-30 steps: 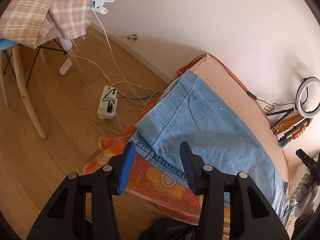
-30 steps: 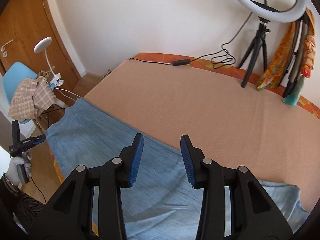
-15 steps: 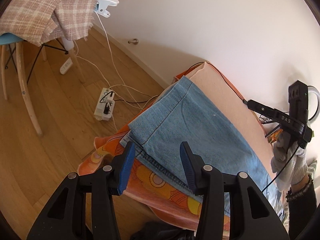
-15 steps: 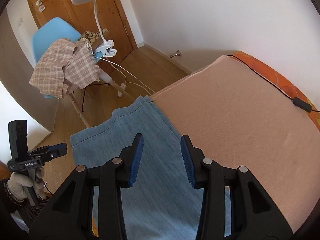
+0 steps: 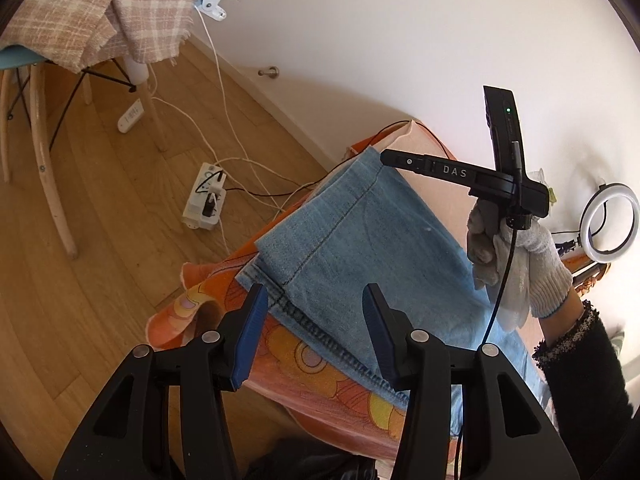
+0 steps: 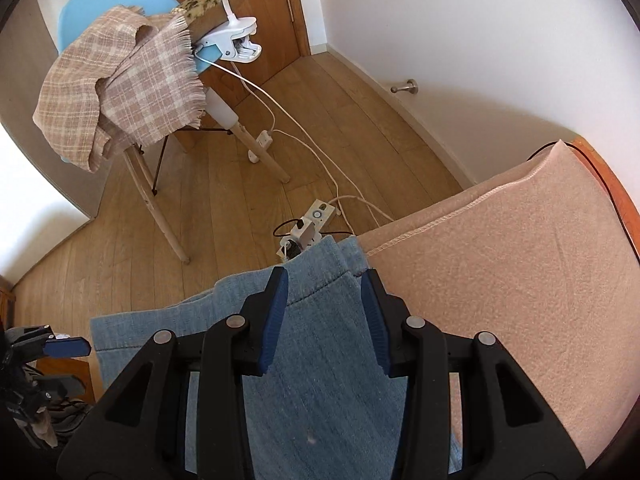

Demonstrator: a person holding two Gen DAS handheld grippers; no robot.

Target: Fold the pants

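Observation:
Light blue jeans (image 5: 360, 240) lie flat along the edge of a bed covered with a peach blanket (image 6: 520, 248); the leg hems (image 6: 320, 272) reach the bed's corner. My left gripper (image 5: 312, 320) is open and empty, just above the near hem corner of the jeans. My right gripper (image 6: 324, 308) is open and empty, hovering over the far hem of the jeans (image 6: 320, 360). It also shows in the left wrist view (image 5: 400, 159), held by a gloved hand over the far hem corner.
An orange patterned sheet (image 5: 304, 364) hangs off the bed side. On the wooden floor are a power strip (image 5: 204, 196) with cables and a blue chair (image 6: 120, 0) draped with a plaid cloth (image 6: 128, 80). A ring light (image 5: 608, 220) stands by the wall.
My right gripper has swung left along the jeans from mid-bed to the hem end at the bed corner, entering the left wrist view. My left gripper has shifted only slightly.

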